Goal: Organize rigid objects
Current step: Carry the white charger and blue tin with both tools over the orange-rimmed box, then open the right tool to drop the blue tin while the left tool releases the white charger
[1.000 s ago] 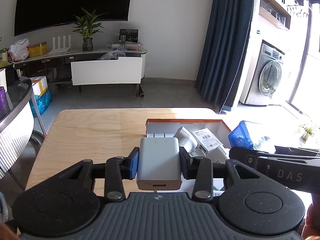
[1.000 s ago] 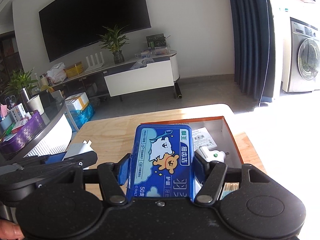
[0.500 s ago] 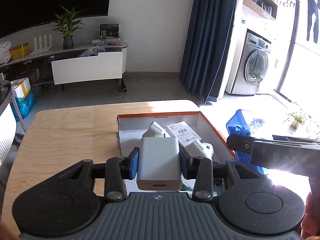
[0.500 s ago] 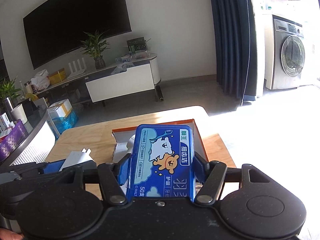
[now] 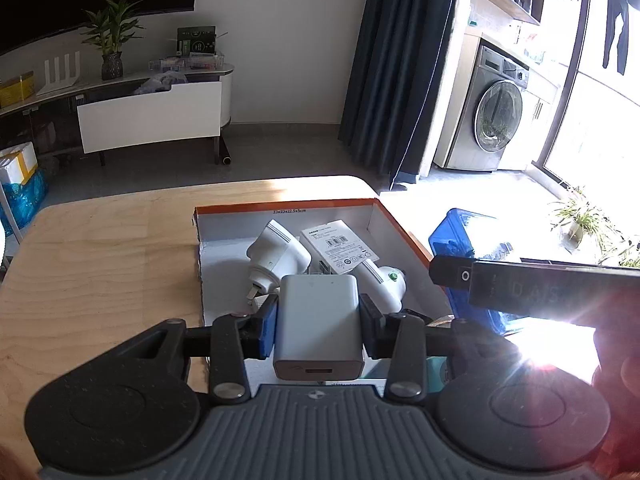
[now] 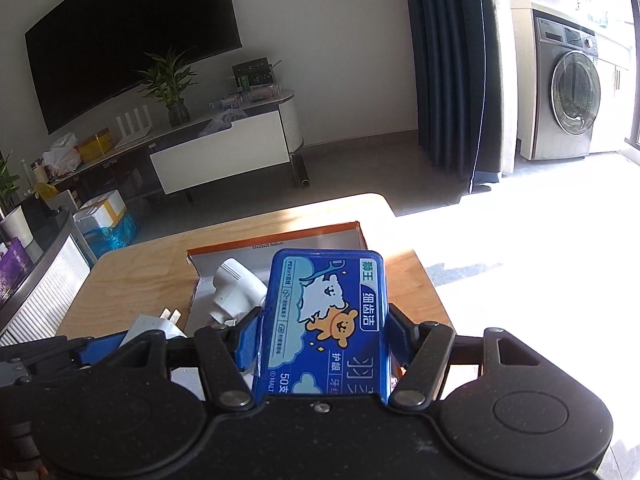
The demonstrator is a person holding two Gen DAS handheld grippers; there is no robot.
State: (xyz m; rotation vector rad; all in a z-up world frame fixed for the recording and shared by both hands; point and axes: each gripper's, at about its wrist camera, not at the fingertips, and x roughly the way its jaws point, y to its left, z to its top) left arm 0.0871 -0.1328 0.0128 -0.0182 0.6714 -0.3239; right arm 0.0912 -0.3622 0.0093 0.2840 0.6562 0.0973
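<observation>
- Wooden table [image 5: 100,264]: light, pale-grained top with a rounded far corner, extending ahead of and below both hand-held grippers; partly in bright sunlight on the right side.
- Orange-rimmed cardboard box [image 5: 400,228]: open, white inside, resting directly on the table top just ahead of the grippers; its far wall runs parallel to the table's far edge.
- Table surface left of the box shows bare wood.
</observation>
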